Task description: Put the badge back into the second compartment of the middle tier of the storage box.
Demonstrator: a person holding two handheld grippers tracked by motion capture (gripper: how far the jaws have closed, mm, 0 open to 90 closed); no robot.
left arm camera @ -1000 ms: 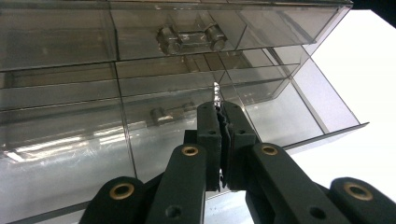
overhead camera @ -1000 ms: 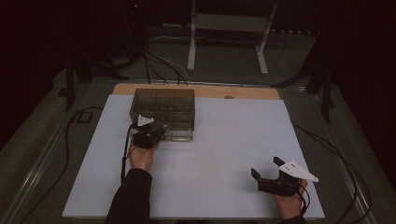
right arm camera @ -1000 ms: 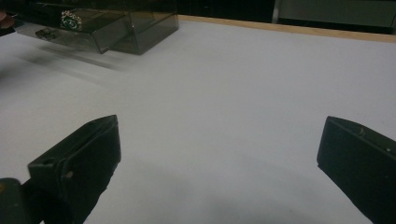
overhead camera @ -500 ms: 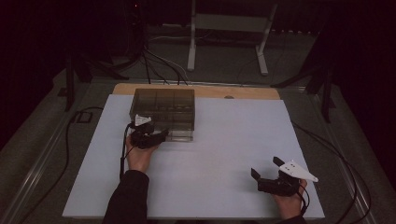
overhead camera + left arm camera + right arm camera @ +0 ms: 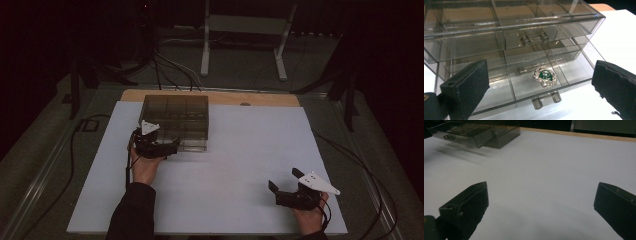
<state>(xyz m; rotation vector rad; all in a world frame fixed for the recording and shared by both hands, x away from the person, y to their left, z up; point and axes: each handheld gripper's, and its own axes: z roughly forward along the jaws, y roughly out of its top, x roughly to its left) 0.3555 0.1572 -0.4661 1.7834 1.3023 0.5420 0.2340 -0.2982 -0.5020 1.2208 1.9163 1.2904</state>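
Clear smoky drawer box (image 5: pixel 514 37), lower drawer (image 5: pixel 529 85) pulled out, green-silver brooch (image 5: pixel 544 77) inside; left gripper (image 5: pixel 540 82) wide, right gripper (image 5: pixel 541 207) wide.

Drawer box (image 5: pixel 176 121) stood on the table (image 5: pixel 250 150), toward its far left part, with its lower drawer (image 5: pixel 524 82) pulled out toward the person and a brooch (image 5: pixel 544 77) lying in that drawer's middle compartment, behind the drawer handle (image 5: pixel 546 99). Left hand-held gripper (image 5: pixel 170 148) sat just before the box's front at its left corner, its jaws spread to either side of the pulled-out drawer. Right hand-held gripper (image 5: pixel 285 186) lay over the table's near right part, well apart from the box, with bare table between its jaws.
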